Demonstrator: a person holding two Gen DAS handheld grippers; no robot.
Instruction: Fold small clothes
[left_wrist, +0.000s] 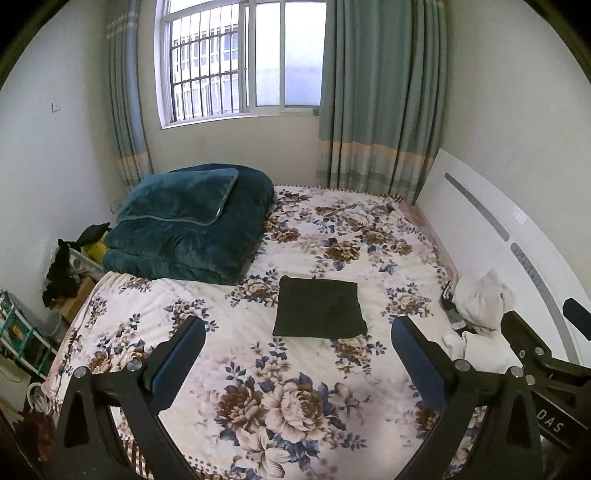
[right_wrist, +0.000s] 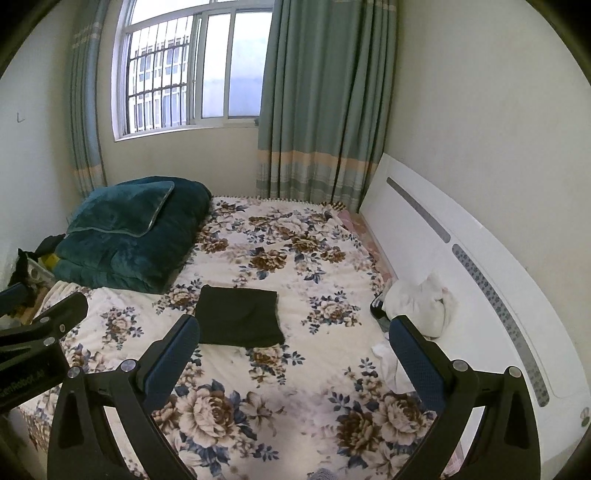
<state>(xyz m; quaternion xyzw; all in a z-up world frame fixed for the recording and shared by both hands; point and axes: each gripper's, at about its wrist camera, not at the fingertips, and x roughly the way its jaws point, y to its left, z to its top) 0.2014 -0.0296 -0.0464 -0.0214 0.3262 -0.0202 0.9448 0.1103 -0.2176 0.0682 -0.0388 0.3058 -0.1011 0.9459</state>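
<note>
On the flowered bedspread (left_wrist: 295, 387) lies a dark cloth (left_wrist: 319, 313), folded flat and roughly square, no clear long axis. The left gripper (left_wrist: 299, 354) and right gripper (right_wrist: 293, 350) hover spread wide, holding nothing.

The left gripper (left_wrist: 298, 334) is hovering above the floral bedspread (left_wrist: 295, 406), its jaws standing wide apart and holding nothing. Just beyond its fingertips, a folded black garment (left_wrist: 318, 313) is lying flat on the bedspread as a neat rectangle. Right of that garment, a heap of white clothes (left_wrist: 478, 306) is sitting against the white headboard (left_wrist: 480, 210). The right gripper (left_wrist: 546, 328) is reaching in beside that heap. Left of the black garment and farther back, a folded teal quilt (left_wrist: 192, 229) is resting below the barred window (left_wrist: 240, 59).
</note>
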